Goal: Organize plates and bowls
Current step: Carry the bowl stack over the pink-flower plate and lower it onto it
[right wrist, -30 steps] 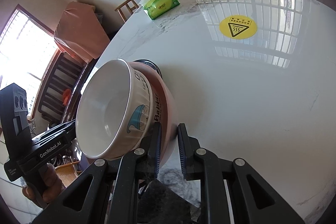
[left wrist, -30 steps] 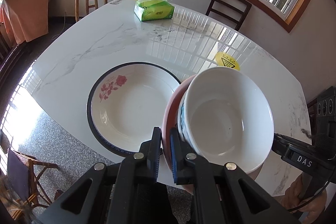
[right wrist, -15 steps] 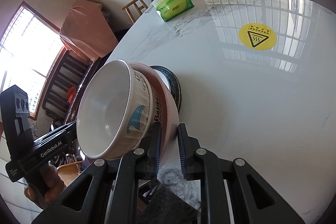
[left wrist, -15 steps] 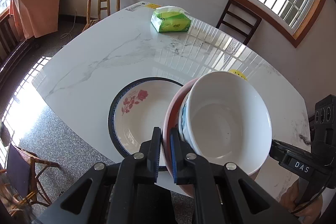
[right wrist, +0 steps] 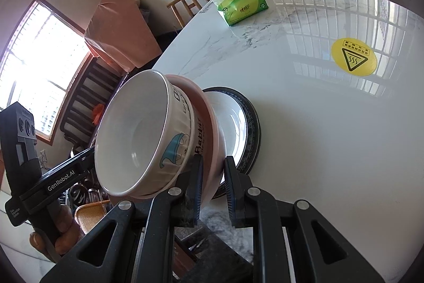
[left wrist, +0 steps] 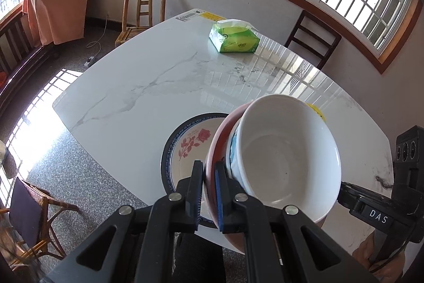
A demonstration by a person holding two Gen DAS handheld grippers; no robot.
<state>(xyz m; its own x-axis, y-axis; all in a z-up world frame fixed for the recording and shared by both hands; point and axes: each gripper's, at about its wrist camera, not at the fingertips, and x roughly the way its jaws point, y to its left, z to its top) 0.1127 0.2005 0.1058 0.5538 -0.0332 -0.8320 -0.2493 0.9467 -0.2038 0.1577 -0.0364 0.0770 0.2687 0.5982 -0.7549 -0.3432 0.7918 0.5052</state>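
Both grippers (left wrist: 206, 177) (right wrist: 214, 171) pinch the tilted pink bowl's (right wrist: 212, 129) rim.

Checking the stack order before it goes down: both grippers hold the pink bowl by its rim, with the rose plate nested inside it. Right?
Not quite. The white bowl is nested inside the pink bowl; the left wrist view shows the rose plate lying on the table.

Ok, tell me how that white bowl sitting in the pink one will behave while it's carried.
The white bowl likely slides: it rests loose and tilted in the pink bowl, whose rim alone each claw grips. Its glossy glaze looks slippery. It is probably ceramic, so breakable.
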